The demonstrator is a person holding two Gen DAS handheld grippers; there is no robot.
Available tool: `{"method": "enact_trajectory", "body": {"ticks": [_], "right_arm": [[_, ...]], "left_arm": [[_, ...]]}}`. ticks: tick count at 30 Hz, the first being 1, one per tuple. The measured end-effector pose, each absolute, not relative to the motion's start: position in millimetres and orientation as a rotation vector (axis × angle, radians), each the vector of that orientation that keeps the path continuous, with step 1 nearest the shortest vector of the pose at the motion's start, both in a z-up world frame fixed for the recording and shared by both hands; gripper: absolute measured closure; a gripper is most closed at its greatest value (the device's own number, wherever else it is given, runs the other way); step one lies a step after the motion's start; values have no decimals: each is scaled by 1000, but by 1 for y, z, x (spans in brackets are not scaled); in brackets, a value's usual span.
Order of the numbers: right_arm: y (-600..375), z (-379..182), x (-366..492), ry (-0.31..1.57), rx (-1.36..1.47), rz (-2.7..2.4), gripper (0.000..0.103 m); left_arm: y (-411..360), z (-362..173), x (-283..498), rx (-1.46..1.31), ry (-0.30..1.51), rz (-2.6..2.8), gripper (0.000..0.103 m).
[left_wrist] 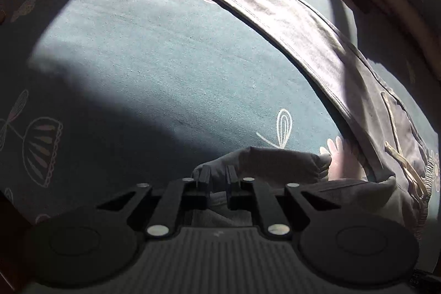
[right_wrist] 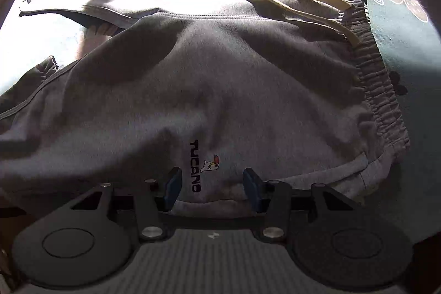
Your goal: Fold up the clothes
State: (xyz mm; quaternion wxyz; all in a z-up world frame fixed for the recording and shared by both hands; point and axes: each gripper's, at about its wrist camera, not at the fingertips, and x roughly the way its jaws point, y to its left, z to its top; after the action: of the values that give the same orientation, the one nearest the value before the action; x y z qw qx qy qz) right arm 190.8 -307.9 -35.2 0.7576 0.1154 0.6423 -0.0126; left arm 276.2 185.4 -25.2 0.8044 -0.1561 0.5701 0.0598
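Grey sweatpants: one leg runs lengthwise from near right to far left, cuff farthest. Left gripper pinches fabric; right gripper half-open over logo.

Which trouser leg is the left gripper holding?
The left gripper is shut on the cuff of the near trouser leg; the far trouser leg lies flat, stretched across the bedsheet.

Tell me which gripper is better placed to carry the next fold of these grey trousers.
Left, probably. The left gripper is already shut on a cuff of the grey trousers, ready to carry it over. The right gripper hangs open over the waist, gripping nothing.
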Motion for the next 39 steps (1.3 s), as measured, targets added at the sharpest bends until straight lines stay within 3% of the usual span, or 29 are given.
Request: {"method": "enact_trajectory", "body": {"ticks": [6,11,14,16,17,20,22,28,31,34,35,39], "right_arm": [[-359,-55,151,1413,600,-202,49],[-385,-90,126,1307,1061,-240,49],[-388,-102,122,1250,1188,-245,50],[-387,-108,122,1248,1233,-247,69],[-385,-107,123,1268,1209,-246,88],[-384,-100,123,1292,1159,-239,93],[-382,-94,124,1322,1097,-226,93],[-373,-84,133,1435,931,-209,76],[-368,-52,138,1397,729,-240,76],[-359,-18,157,1288,437,-224,64],[-359,-13,163,1252,373,-194,59],[-361,-30,198,1227,247,-49,58]], "left_arm": [[167,-26,280,-221,1238,113,86],[140,-31,283,-164,1267,44,84],[123,-31,286,-118,1270,-4,84],[111,-30,288,-84,1269,-38,83],[107,-30,288,-67,1269,-55,83],[86,-28,288,21,1276,-122,83],[72,-28,285,65,1292,-180,83],[10,-41,278,116,1324,-437,78],[-31,-56,273,128,1336,-606,76],[-70,-78,267,202,1351,-712,75],[-79,-83,265,224,1357,-736,75],[-98,-113,255,328,1432,-722,74]]}}
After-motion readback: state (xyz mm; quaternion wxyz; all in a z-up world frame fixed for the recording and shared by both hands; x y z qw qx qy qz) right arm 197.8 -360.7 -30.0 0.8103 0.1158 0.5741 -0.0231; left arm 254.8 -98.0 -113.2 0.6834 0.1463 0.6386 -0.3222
